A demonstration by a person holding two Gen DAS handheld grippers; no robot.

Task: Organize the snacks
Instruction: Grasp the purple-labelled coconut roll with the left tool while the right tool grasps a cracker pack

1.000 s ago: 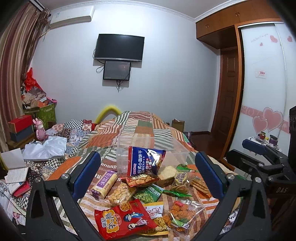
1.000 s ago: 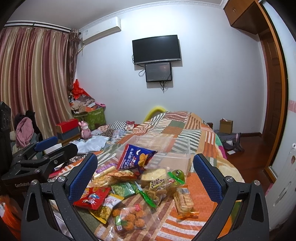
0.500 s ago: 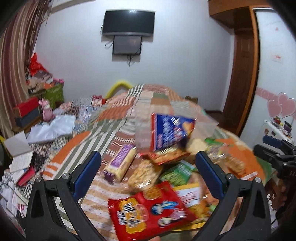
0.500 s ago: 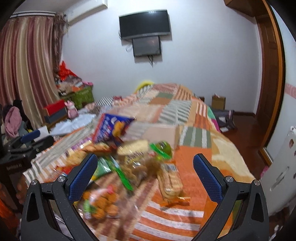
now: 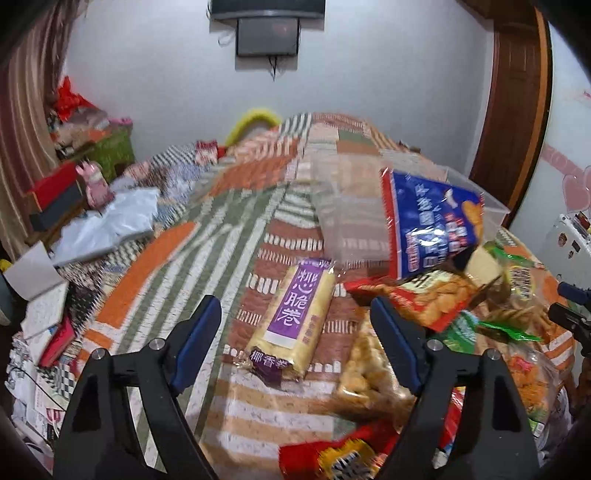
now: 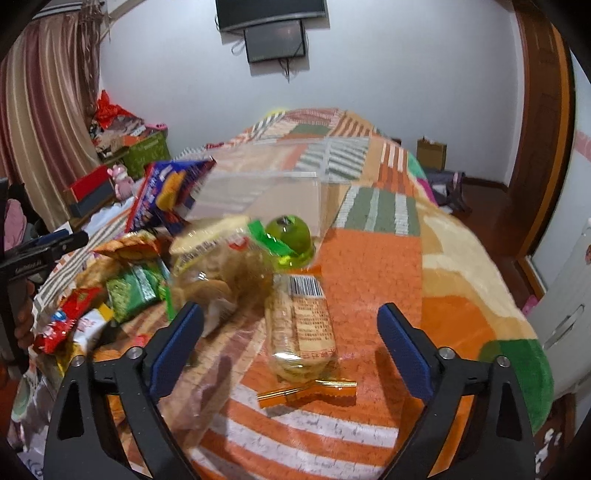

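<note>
Jaws of both grippers spread wide, empty, left gripper (image 5: 295,341) framing purple-labelled yellow wafer pack (image 5: 294,317) (crinkled ends), right gripper (image 6: 290,341) framing clear biscuit sleeve (image 6: 301,328).

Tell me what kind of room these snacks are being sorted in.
Most likely a home bedroom. The snack packets lie on a bed under a patchwork quilt, a television hangs on the far wall, and curtains cover the left side beside household clutter.
</note>
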